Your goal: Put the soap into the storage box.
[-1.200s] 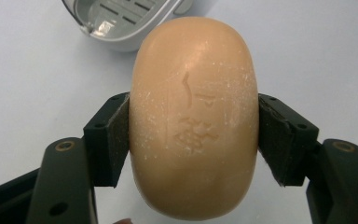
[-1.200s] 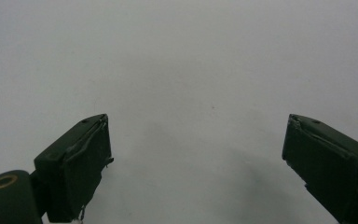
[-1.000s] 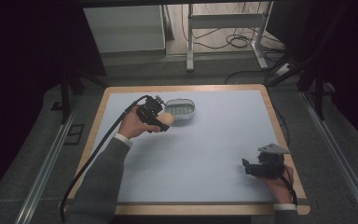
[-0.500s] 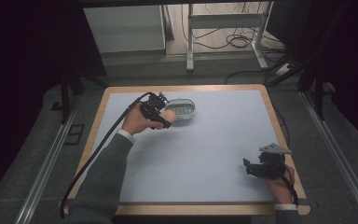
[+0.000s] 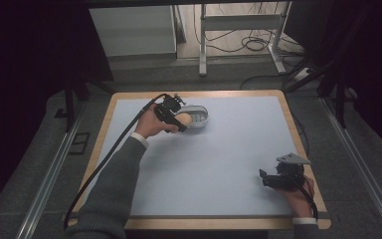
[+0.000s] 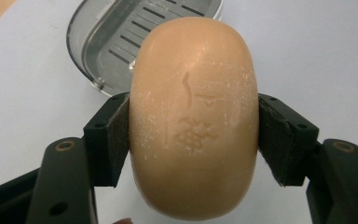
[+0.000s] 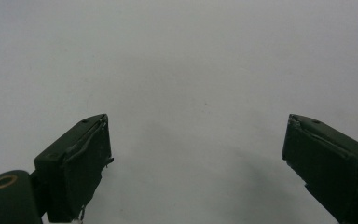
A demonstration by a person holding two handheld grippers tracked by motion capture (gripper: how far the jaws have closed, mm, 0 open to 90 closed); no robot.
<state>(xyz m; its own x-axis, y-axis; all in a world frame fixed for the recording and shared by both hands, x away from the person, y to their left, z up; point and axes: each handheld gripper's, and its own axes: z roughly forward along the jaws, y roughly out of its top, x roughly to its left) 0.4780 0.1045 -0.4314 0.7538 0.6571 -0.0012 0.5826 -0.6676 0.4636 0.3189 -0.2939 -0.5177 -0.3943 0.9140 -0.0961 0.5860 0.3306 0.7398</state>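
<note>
Tan soap [image 6: 193,116], clamped in the left gripper [image 5: 173,115], has moved closer to the dish [image 5: 197,116] and now hangs at its near edge, seemingly ready for placing. Far from the dish, the right gripper [image 5: 277,178] rests wide and empty.

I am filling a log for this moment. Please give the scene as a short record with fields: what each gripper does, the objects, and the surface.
left gripper: shut on the soap bar, one jaw on each side of it
soap bar: tan, oval, stamped characters on its face, held above the table
soap dish: grey, slotted floor, nothing in it, just beyond the soap
right gripper: open, jaws wide apart, nothing between them
right gripper place: near right corner of the table
table: pale sheet on a wooden board
</note>
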